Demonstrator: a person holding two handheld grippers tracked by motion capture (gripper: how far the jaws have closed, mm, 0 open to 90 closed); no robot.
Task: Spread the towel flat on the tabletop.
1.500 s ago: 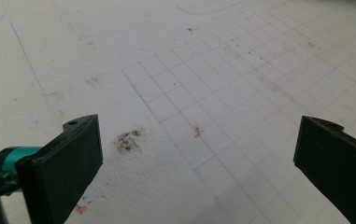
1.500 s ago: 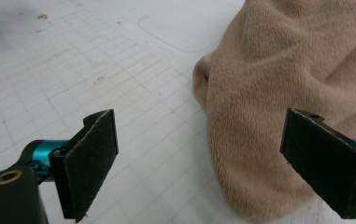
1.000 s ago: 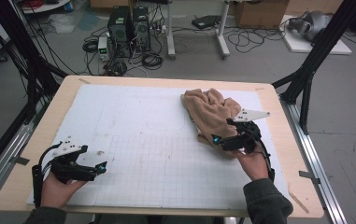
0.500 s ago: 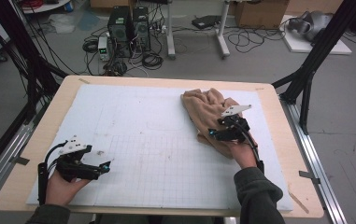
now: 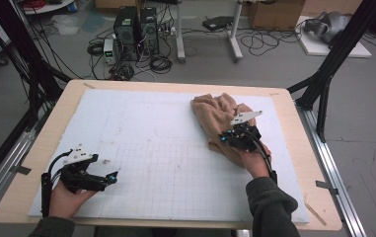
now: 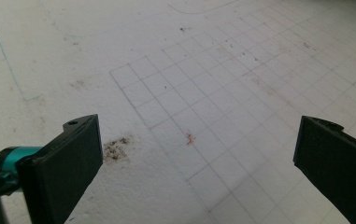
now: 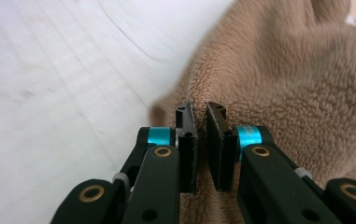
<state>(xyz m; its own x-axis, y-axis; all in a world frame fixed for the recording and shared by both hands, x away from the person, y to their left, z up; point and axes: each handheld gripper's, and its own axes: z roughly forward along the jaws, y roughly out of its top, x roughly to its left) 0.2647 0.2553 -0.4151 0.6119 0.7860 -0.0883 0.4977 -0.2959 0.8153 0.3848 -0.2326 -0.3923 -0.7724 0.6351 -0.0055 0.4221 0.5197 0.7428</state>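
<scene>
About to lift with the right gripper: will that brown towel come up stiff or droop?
Probably droops: the towel lies crumpled in soft folds. Its fluffy pile looks grippy, and the right gripper, jaws just closing, pinches an edge fold, so slipping seems unlikely. It will likely drag across the white mat.

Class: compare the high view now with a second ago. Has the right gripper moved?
Yes. The right gripper has slid left along the towel's near edge, away from the table's right rim, its jaws just closing on a fold.

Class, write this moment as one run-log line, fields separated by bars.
right gripper: jaws just closed, pinching brown towel edge | left gripper: open, nothing between jaws, over white mat | towel: crumpled, not lifted
</scene>
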